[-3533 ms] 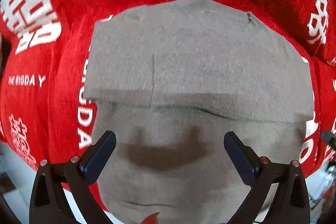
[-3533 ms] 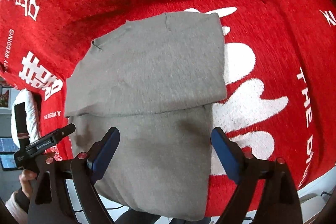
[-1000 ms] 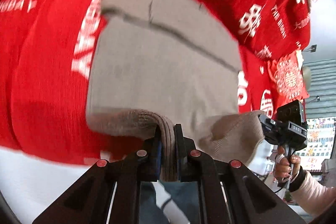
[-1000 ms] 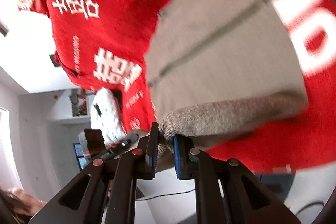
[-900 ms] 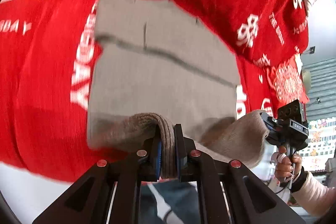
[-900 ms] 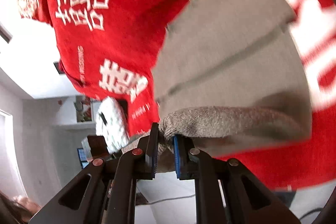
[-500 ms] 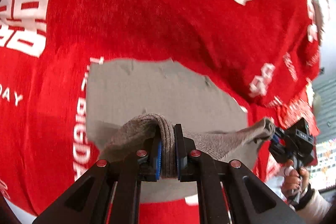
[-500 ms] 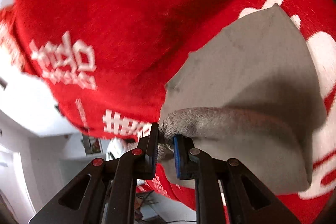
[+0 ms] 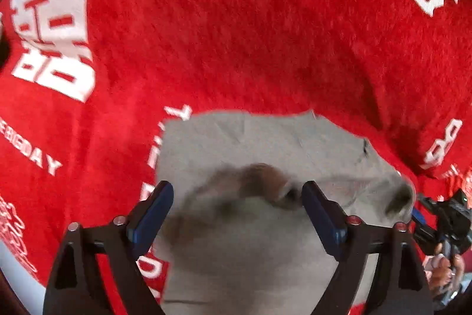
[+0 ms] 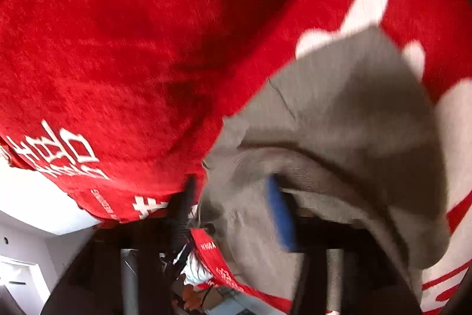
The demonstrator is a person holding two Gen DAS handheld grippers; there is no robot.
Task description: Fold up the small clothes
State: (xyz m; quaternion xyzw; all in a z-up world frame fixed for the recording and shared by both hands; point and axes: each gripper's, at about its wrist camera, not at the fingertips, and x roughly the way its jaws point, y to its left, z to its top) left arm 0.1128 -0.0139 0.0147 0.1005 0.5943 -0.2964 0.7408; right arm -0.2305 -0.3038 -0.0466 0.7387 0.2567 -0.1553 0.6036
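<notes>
A small grey knit garment (image 9: 259,155) lies folded on a red cloth (image 9: 236,34) with white lettering. My left gripper (image 9: 236,214) is open just above the garment's near fold, which is blurred between the blue pads. In the right wrist view the same garment (image 10: 354,108) bunches over my right gripper (image 10: 233,202). Its jaws stand apart, with the blue pad (image 10: 280,214) of the right finger showing under a loose grey fold. The frame is motion-blurred.
The red cloth (image 10: 118,49) covers the whole work surface, with a ridge at the right in the left wrist view. The other hand-held gripper (image 9: 439,220) and the hand on it show at that view's right edge. White room walls show below the cloth's edge.
Both grippers were shut on the garment's near edge and carried it forward over the far part. Now both have opened and the edge has dropped onto the garment.
</notes>
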